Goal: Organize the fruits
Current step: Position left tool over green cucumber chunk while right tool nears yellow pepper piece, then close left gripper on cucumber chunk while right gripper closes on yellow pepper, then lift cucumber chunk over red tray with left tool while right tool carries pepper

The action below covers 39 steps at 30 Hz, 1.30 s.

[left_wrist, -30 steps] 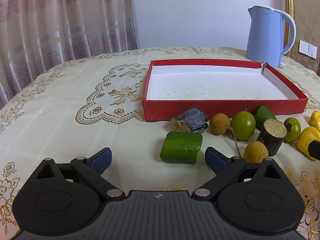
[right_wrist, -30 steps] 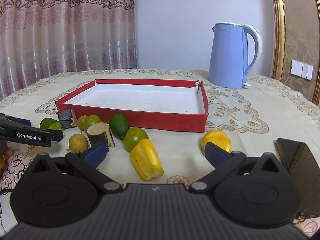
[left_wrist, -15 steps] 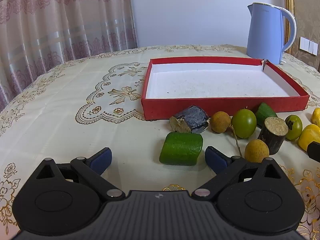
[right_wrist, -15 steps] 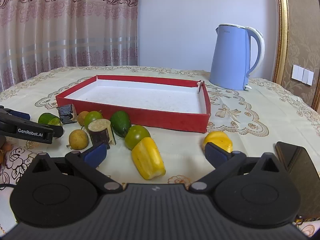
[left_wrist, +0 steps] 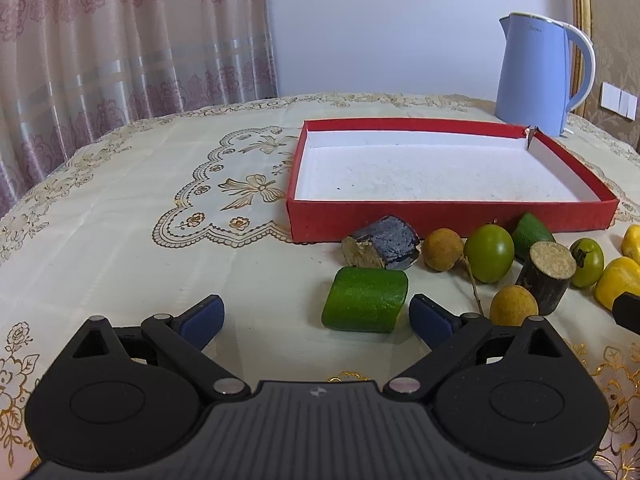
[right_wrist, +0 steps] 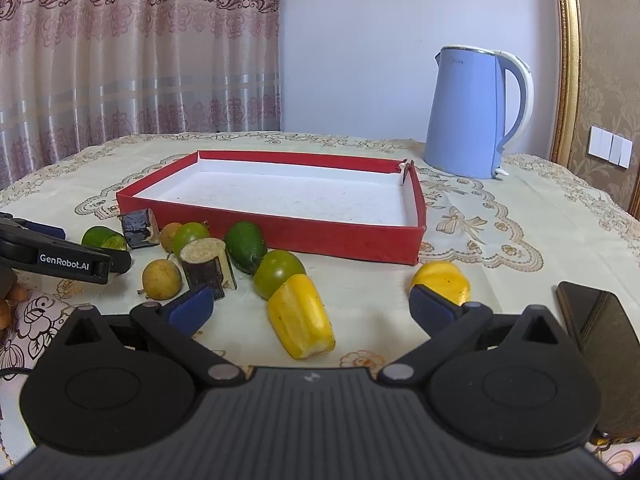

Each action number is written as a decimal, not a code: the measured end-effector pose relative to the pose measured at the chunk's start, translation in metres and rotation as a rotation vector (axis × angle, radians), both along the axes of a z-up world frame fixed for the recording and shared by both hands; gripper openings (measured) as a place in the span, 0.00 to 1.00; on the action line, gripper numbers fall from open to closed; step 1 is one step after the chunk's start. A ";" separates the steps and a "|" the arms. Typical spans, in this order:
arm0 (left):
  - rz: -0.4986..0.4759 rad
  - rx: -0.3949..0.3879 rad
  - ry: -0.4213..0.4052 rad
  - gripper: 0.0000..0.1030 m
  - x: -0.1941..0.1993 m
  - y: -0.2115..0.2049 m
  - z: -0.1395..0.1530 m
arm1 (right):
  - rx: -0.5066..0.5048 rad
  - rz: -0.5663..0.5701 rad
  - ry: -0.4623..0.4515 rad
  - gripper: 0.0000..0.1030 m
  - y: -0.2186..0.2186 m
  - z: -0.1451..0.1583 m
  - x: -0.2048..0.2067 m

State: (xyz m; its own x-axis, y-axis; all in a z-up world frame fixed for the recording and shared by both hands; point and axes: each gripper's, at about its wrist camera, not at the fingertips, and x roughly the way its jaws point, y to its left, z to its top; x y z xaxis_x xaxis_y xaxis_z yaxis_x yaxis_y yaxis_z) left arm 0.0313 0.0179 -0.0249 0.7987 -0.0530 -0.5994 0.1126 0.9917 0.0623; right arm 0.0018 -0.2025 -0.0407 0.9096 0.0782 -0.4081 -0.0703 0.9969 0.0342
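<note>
both grippers low over the bench [left_wrist: 120, 208], jaws spread wide, nothing gripped. left gripper [left_wrist: 316, 318] sits just short of the green cucumber chunk [left_wrist: 366, 299], which lies nearer its right finger. right gripper [right_wrist: 310, 306] has the yellow pepper piece [right_wrist: 301, 322] between its fingers, not touching. other fruits are scattered in front of the red tray [right_wrist: 344, 236], which holds no fruit. blue kettle [right_wrist: 472, 112] behind.

I'm in a home dining room: patterned curtains [right_wrist: 136, 60], an embroidered tablecloth [left_wrist: 160, 216], a blue kettle [right_wrist: 468, 116], wall switches [right_wrist: 610, 152].
</note>
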 end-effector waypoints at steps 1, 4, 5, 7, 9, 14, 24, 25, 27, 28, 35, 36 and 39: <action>-0.003 -0.004 -0.001 0.91 0.000 0.000 0.000 | -0.001 -0.001 0.000 1.00 0.000 0.000 0.000; -0.008 -0.008 -0.002 0.70 0.000 0.000 0.000 | -0.006 -0.003 0.004 1.00 0.000 0.000 0.000; -0.022 -0.017 -0.004 0.64 -0.001 -0.001 0.001 | -0.009 -0.006 0.006 1.00 0.000 0.000 0.001; -0.027 -0.029 -0.010 0.34 -0.002 0.000 0.002 | -0.014 -0.011 0.008 1.00 0.001 0.000 0.001; -0.018 -0.054 -0.011 0.34 -0.002 0.004 0.002 | -0.019 -0.011 0.011 1.00 0.002 0.000 0.001; -0.010 -0.140 -0.032 0.34 -0.004 0.017 0.004 | -0.035 -0.009 0.016 1.00 0.005 -0.001 0.002; -0.006 -0.146 -0.048 0.34 -0.006 0.017 0.006 | 0.028 0.031 0.105 0.46 -0.003 -0.008 0.016; -0.010 -0.148 -0.045 0.34 -0.005 0.016 0.006 | 0.023 0.034 0.105 0.41 -0.002 -0.008 0.016; -0.009 -0.149 -0.043 0.34 -0.005 0.016 0.006 | 0.018 0.054 0.104 0.31 0.000 -0.008 0.016; -0.010 -0.153 -0.044 0.34 -0.005 0.017 0.006 | 0.011 0.050 0.099 0.25 0.001 -0.008 0.015; -0.016 -0.162 -0.059 0.34 -0.007 0.018 0.007 | 0.029 0.053 0.073 0.25 -0.005 0.000 0.005; -0.017 -0.163 -0.065 0.34 -0.008 0.018 0.007 | 0.027 0.052 0.064 0.25 -0.006 0.003 0.004; -0.017 -0.166 -0.083 0.34 -0.011 0.018 0.008 | 0.036 0.050 0.043 0.25 -0.009 0.007 0.001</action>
